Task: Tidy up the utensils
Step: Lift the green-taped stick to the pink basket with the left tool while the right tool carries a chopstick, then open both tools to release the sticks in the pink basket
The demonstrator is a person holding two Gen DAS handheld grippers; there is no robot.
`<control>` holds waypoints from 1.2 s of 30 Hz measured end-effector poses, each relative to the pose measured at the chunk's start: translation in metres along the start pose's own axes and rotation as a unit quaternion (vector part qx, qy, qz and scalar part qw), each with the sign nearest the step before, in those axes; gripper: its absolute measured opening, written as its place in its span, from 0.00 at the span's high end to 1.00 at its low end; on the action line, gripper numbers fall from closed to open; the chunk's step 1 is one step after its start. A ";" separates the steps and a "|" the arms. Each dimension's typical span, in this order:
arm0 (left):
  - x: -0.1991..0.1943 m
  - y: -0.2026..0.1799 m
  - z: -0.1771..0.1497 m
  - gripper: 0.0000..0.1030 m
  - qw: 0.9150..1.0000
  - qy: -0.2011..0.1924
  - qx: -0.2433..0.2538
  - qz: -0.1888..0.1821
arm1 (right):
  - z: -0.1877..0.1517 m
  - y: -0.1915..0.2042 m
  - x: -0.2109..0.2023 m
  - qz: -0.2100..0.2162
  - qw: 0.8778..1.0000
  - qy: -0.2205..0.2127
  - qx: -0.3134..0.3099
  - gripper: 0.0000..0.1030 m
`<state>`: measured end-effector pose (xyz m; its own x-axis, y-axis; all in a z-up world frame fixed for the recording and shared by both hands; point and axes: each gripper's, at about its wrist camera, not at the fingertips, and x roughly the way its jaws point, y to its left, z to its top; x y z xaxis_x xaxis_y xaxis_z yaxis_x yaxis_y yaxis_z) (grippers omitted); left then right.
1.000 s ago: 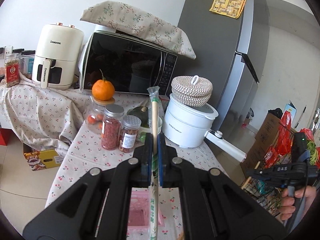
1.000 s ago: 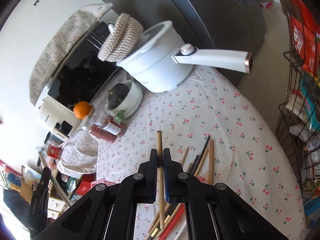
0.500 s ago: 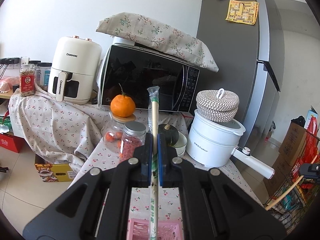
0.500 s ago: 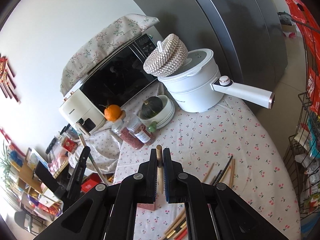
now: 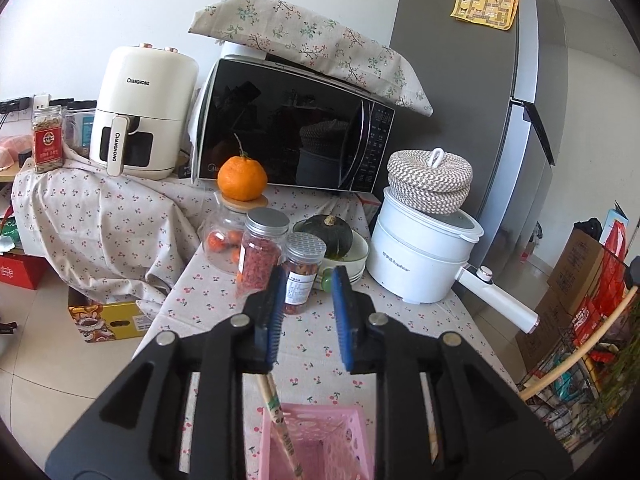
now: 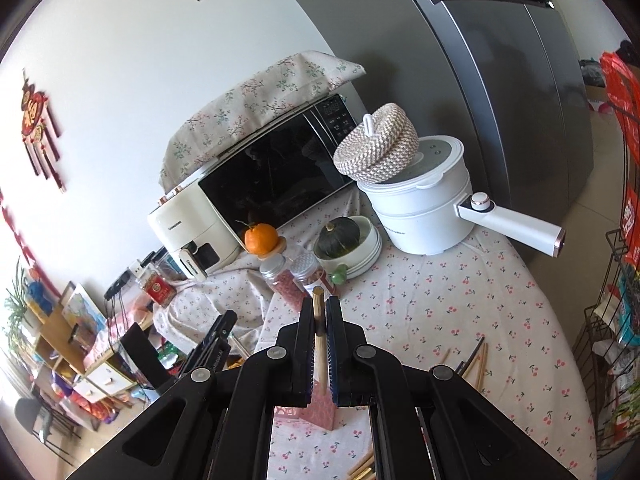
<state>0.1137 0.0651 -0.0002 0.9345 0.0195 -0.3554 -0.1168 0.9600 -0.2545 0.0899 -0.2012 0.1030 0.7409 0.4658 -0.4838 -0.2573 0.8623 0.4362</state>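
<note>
My left gripper (image 5: 309,276) hangs over the pink basket (image 5: 340,420), its jaws opening with nothing between the blue pads (image 5: 275,320). A paper-wrapped pair of chopsticks (image 5: 278,410) leans in the basket, below the left pad and free of it. My right gripper (image 6: 319,304) is shut on a plain wooden chopstick (image 6: 319,332), held upright above the pink basket (image 6: 318,412). That chopstick (image 5: 580,350) also shows at the right edge of the left wrist view. Several loose chopsticks (image 6: 474,360) lie on the cherry-print tablecloth (image 6: 460,292).
At the back stand a microwave (image 5: 288,132), an air fryer (image 5: 140,112), a white pot (image 5: 420,260) with a long handle and woven lid, spice jars (image 5: 262,252) and a bowl with a squash (image 5: 332,236). A fridge (image 6: 500,80) and a wire rack (image 6: 612,300) stand at the right.
The left jaws have opened and the wrapped chopsticks have slid down into the pink basket. The right gripper has risen with its chopstick and rolled more upright, over the basket.
</note>
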 end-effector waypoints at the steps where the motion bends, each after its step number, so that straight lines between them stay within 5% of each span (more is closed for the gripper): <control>1: -0.004 0.001 0.001 0.69 1.000 0.006 0.002 -0.004 | 0.000 0.005 -0.001 0.004 1.000 -0.002 -0.005 0.95; 15: -0.031 0.027 -0.019 0.29 0.987 0.157 0.018 -0.005 | -0.003 0.042 0.016 0.040 0.999 -0.018 -0.023 0.95; 34: -0.032 0.029 -0.044 0.25 0.969 0.237 0.062 -0.018 | -0.027 0.063 0.090 -0.012 0.998 0.020 -0.051 0.94; 36: -0.033 0.026 -0.045 0.23 0.969 0.238 0.066 -0.023 | -0.027 0.060 0.090 -0.006 0.999 0.017 -0.044 0.84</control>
<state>0.0646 0.0773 -0.0353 0.6738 -0.1255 -0.7282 -0.0048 0.9847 -0.1741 0.1246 -0.1017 0.0653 0.7233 0.4603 -0.5148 -0.3027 0.8814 0.3627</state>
